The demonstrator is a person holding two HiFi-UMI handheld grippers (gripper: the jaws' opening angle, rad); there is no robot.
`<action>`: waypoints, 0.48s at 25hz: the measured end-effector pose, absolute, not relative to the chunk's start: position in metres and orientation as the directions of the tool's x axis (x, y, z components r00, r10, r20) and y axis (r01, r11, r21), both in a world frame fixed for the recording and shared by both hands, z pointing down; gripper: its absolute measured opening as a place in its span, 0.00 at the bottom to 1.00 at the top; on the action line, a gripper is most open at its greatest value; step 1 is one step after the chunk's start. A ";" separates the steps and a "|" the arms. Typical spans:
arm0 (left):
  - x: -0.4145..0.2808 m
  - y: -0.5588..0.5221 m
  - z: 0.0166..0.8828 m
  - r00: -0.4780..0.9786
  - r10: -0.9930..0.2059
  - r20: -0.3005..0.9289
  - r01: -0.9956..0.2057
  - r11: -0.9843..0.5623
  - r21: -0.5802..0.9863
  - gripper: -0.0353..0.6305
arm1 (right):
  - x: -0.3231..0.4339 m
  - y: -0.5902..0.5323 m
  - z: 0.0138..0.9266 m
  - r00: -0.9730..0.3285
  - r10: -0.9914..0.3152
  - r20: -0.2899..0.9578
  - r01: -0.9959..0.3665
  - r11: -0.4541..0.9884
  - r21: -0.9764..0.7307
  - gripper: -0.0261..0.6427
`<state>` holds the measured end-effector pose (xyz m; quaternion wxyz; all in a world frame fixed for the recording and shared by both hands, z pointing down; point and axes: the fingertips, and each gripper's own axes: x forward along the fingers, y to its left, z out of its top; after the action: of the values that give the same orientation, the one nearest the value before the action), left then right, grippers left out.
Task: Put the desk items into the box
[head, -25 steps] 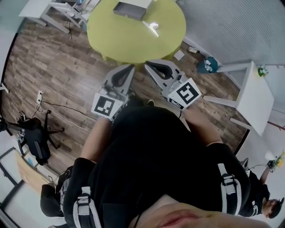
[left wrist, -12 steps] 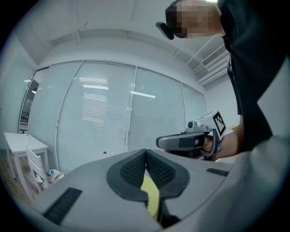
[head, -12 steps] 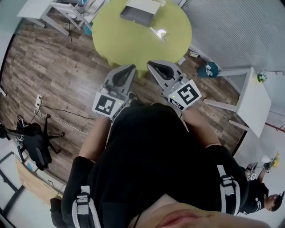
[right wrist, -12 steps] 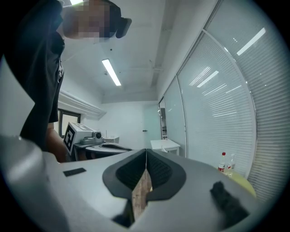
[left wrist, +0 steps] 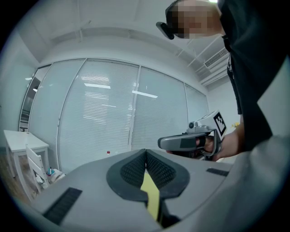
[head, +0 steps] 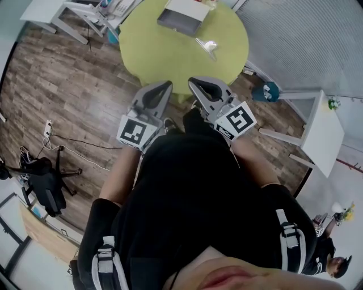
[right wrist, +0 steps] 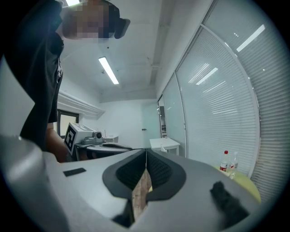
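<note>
The table (head: 164, 56) has drawn closer to both grippers. The left gripper (head: 163, 86) and right gripper (head: 196, 82) are closed on nothing. The box (head: 181, 17) sits at the table's far edge, with an item (head: 209, 46) near its right edge. Open the jaws before reaching the item.

On the round table (head: 164, 56) the box (head: 180, 17) lies at the far edge, a small item (head: 207, 46) nearer and to its right, while the left gripper (head: 165, 86) and right gripper (head: 194, 83) hang side by side over the near edge and a side table (head: 326, 133) stands to the right.
</note>
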<state>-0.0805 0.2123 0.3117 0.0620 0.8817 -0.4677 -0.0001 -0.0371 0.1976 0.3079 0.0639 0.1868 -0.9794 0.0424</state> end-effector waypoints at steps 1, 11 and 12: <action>-0.081 0.207 0.311 0.560 -0.827 0.048 -0.826 -0.553 0.110 0.07 | -0.038 0.193 0.309 -0.923 -0.359 0.139 -0.370 0.927 -0.060 0.06; -0.084 0.140 0.315 0.524 -0.847 0.090 -0.852 -0.520 0.063 0.07 | -0.040 0.124 0.315 -0.942 -0.310 0.133 -0.319 0.946 -0.053 0.06; -0.083 0.132 0.317 0.517 -0.851 0.093 -0.856 -0.514 0.061 0.07 | -0.038 0.115 0.316 -0.943 -0.306 0.132 -0.315 0.948 -0.053 0.06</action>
<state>-0.0833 0.1317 0.3166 0.0498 0.8696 -0.4905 0.0256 -0.0380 0.1153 0.3160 0.0610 0.1574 -0.9850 0.0367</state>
